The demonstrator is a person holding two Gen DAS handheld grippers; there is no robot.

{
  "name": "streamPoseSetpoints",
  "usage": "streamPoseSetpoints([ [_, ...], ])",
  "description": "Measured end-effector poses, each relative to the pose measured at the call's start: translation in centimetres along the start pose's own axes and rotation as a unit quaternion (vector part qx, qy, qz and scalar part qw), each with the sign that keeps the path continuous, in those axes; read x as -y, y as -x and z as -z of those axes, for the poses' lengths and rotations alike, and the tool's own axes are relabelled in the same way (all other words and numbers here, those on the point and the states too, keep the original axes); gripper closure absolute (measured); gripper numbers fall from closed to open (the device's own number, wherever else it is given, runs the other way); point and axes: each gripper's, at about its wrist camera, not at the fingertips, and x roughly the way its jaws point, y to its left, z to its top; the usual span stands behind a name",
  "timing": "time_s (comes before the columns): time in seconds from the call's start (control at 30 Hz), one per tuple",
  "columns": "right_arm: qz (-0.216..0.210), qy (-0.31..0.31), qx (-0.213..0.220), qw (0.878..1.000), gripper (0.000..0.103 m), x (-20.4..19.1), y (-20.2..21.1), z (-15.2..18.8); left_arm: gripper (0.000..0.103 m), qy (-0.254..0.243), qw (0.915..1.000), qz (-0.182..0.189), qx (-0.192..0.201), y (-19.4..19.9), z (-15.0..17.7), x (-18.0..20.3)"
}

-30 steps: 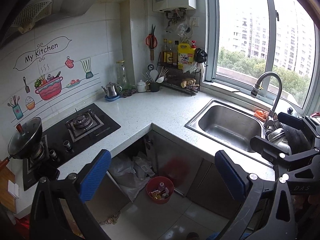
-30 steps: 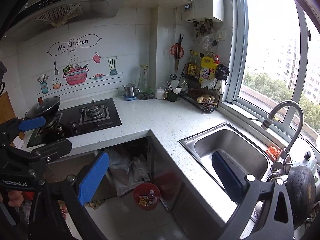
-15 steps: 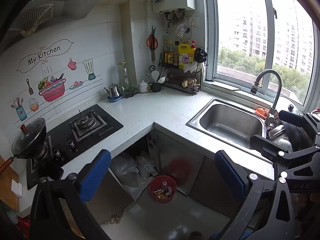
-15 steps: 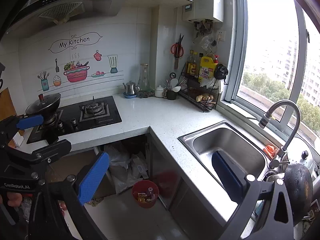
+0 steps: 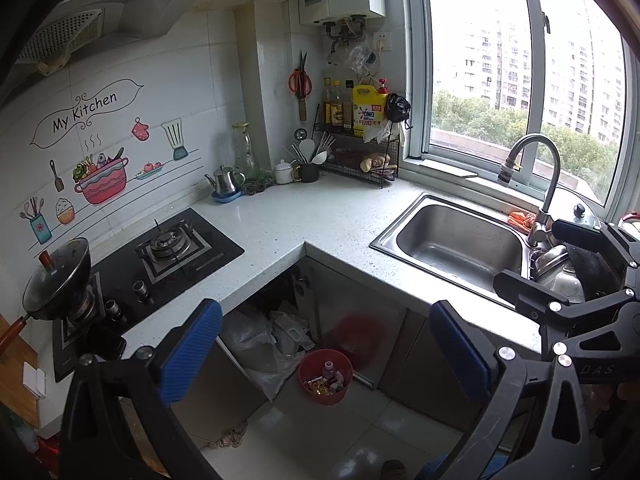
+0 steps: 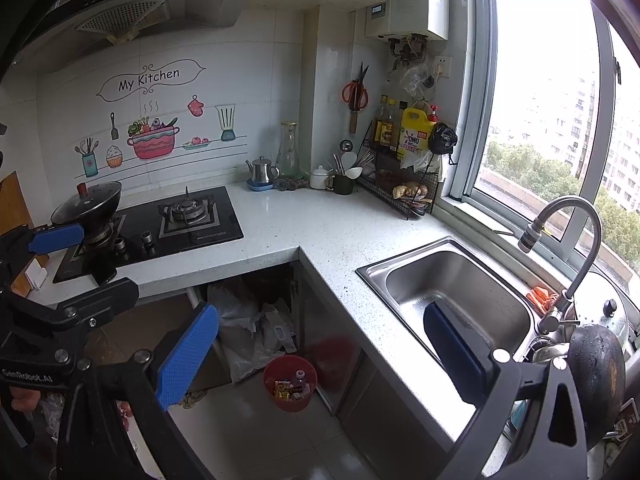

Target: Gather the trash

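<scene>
A black pan (image 5: 56, 276) with a lid sits on the stove (image 5: 148, 264), at the far left of the white worktop (image 5: 304, 216). To the right of the stove, at the back by the wall, stand a small metal teapot (image 5: 226, 180), a tall glass jug (image 5: 245, 152), a white pot (image 5: 284, 172) and a dark cup full of spoons (image 5: 309, 168). Next comes a wire rack (image 5: 360, 156) with bottles and a yellow jug (image 5: 369, 110).

Below the corner of the worktop, the cupboard is open. Crumpled plastic bags (image 5: 264, 336) spill out of it. Just right of the bags, a red bin (image 5: 326, 376) stands on the floor. Small wrappers and a little bottle lie inside it. The bin stands under the edge of the worktop, well below both grippers.

The left hand-held gripper (image 5: 326, 354) hangs in the air with its blue pads (image 5: 191, 350) spread wide, holding nothing. The bin shows between them.

The right hand-held gripper (image 6: 322, 360) is spread wide too, and it is empty. Its right pad covers part of the sink (image 6: 460, 296).

Right of the sink stand a bent tap (image 6: 568, 248), a big metal lid (image 6: 608, 312) and a black pot (image 6: 596, 372).
</scene>
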Motion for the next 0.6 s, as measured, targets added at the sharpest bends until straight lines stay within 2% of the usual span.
streamPoseSetpoints([
  [0.6,0.007,-0.003,-0.016,1.0,0.001,0.13,-0.61,0.07,0.0,0.006,0.9997,0.022,-0.012,-0.92,0.15,0.12],
])
